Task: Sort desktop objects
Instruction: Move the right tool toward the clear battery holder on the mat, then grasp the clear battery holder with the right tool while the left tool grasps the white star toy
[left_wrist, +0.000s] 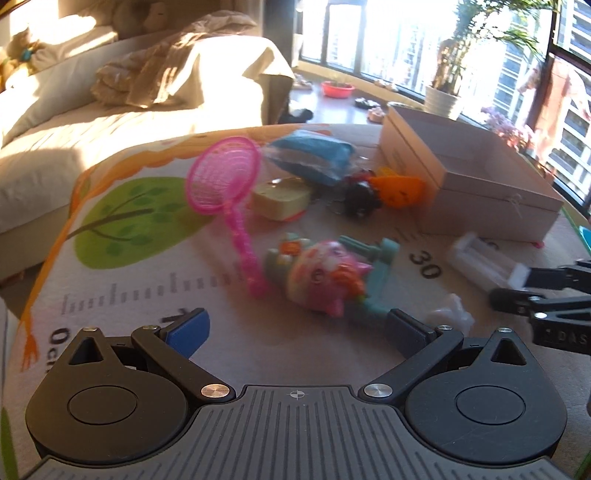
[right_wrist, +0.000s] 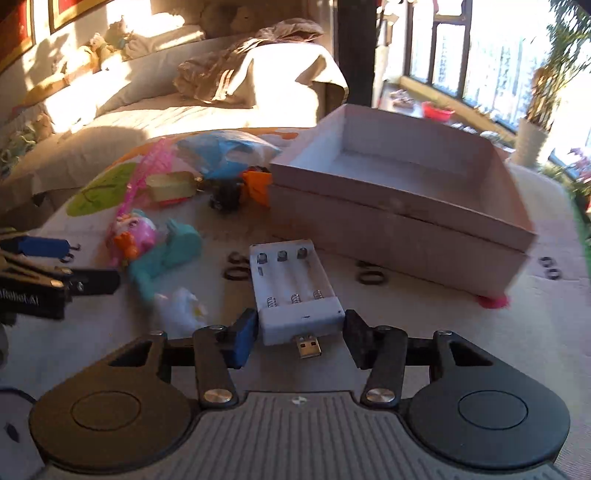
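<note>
- The right gripper (right_wrist: 301, 338) is sitting low over the mat (left_wrist: 122, 295) with the white battery charger (right_wrist: 295, 295) between its jaws, USB plug pointing back toward the camera.
- Jaw state, right: narrowed around the charger's near end. The blue pad looks to be touching the left edge; the black pad is showing a thin gap on the other side, so I am not calling this a firm pinch.
- The left gripper (left_wrist: 295, 328) is hovering with jaws spread wide and nothing between them, just short of the pink cat toy on its teal scooter (left_wrist: 325, 277).
- The charger is lying flat on the mat, just in front of the open cardboard box (right_wrist: 406, 206), which looks empty from here.
- Risk: the grip is landing only on the charger's near end. If lifted like that, the long far end could sag and pivot out of the pads.
- Risk: uneven contact may be skewing the charger sideways as the jaws are closing, pushing it rather than catching it.
- Risk: the small white figure (right_wrist: 184, 306) is lying just beside the blue finger and could get nudged.
- Risk: the two grippers are working near each other; a sideways swing could be clipping one against the other.
- Risk: the box wall is standing tall, so a low carry could be striking it.
</note>
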